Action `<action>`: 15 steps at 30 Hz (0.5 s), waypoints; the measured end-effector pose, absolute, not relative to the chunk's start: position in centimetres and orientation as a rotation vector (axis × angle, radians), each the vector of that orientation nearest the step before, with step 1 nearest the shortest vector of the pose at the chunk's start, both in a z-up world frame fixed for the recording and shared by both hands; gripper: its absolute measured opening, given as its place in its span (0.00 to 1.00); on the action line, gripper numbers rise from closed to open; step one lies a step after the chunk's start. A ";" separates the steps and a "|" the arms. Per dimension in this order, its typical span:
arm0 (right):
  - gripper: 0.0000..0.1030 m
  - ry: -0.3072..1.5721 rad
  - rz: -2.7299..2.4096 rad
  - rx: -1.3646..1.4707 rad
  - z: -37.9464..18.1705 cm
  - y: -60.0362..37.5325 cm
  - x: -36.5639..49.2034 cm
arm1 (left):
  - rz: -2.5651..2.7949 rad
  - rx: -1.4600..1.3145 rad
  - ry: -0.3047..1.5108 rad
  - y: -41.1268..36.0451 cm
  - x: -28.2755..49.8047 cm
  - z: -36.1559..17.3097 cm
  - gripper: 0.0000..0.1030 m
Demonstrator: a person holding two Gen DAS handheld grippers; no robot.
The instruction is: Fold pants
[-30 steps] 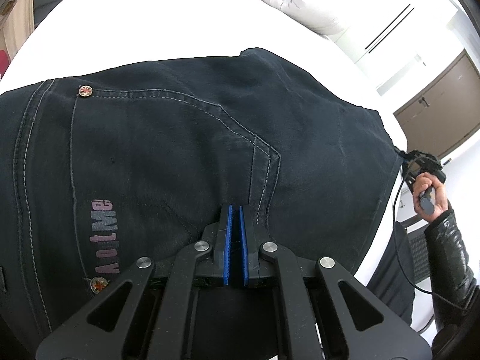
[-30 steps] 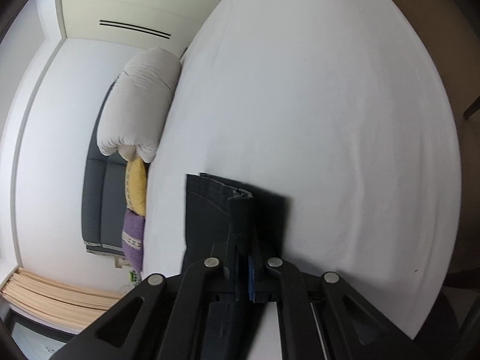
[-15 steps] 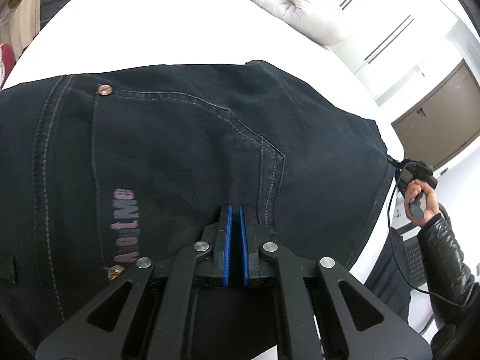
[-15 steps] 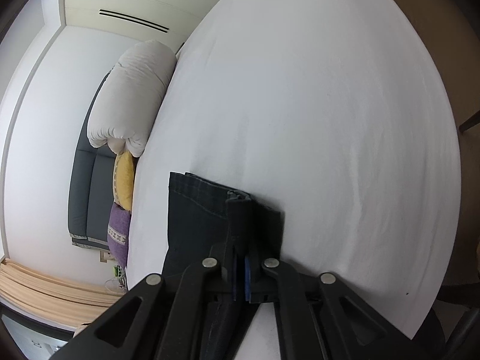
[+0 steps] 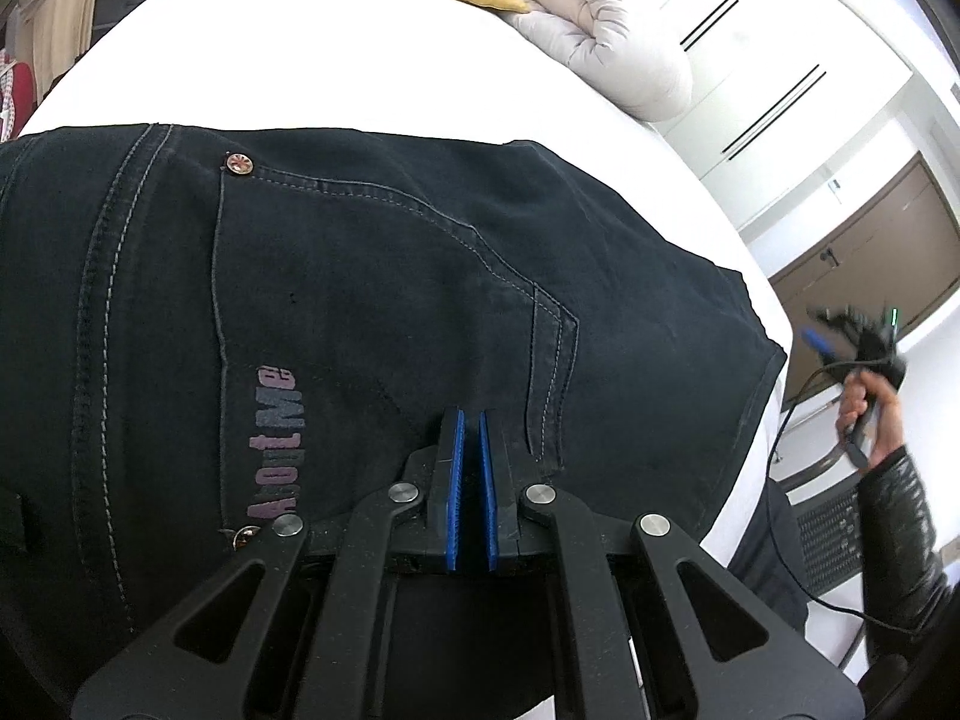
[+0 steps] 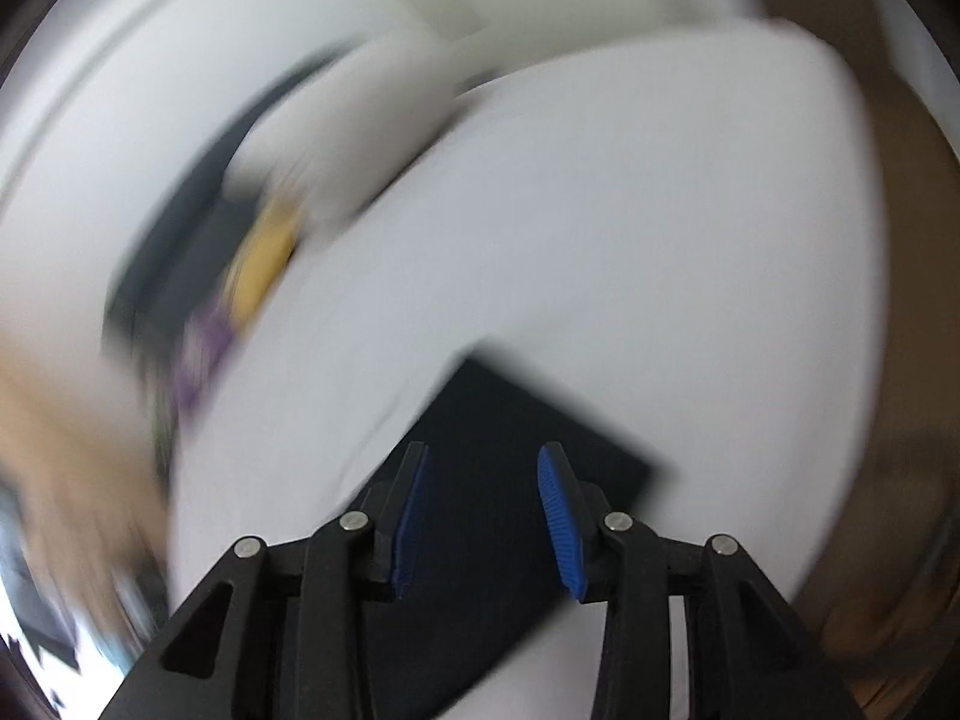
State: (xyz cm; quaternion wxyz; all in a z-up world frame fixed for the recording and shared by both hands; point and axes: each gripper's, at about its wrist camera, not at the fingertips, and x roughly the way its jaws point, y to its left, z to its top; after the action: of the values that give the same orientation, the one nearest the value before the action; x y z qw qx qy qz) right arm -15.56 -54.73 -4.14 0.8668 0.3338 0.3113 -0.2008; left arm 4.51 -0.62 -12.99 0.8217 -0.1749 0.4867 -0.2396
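Across the near edge of a white bed (image 5: 372,54), dark denim pants (image 5: 372,300) lie spread flat, pocket side up, their long axis running from the waistband at the left side of the left wrist view toward the bed's right edge, where the cloth ends close to the drop. The left gripper (image 5: 471,420) sits low over the seat of the pants beside the pocket stitching, its blue pads drawn nearly together; whether a pinch of cloth is caught between them cannot be told. Off the right edge of the bed, the person's right hand (image 5: 870,414) lifts the right gripper (image 6: 483,456) clear. Its jaws are opening, with nothing between the pads; a squared end of the pants (image 6: 528,450) lies flat on the sheet just beyond and below the tips, in a blurred picture. By that layout, the right gripper is the nearer one to the free end, while the left is placed to anchor the seat for any fold along the length.
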 end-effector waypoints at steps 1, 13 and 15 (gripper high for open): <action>0.40 0.730 -0.356 0.586 -3.5 -52.7 -12.9 | -0.510 -0.373 1.035 -0.7 4.5 -13.0 0.05; 0.00 1.145 -0.194 0.443 -12.8 -47.1 1.1 | -0.518 -0.386 1.032 -0.7 4.4 -13.3 0.05; 0.00 1.095 -0.225 0.510 -12.9 -48.8 1.4 | -0.517 -0.385 1.026 -0.5 4.3 -13.3 0.05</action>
State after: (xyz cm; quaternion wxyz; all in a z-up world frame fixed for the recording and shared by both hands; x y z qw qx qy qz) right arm 1.44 -48.80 -12.90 0.8170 0.2393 0.5139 -0.1056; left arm 4.33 -0.48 -13.28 0.8220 -0.1811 0.4821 -0.2430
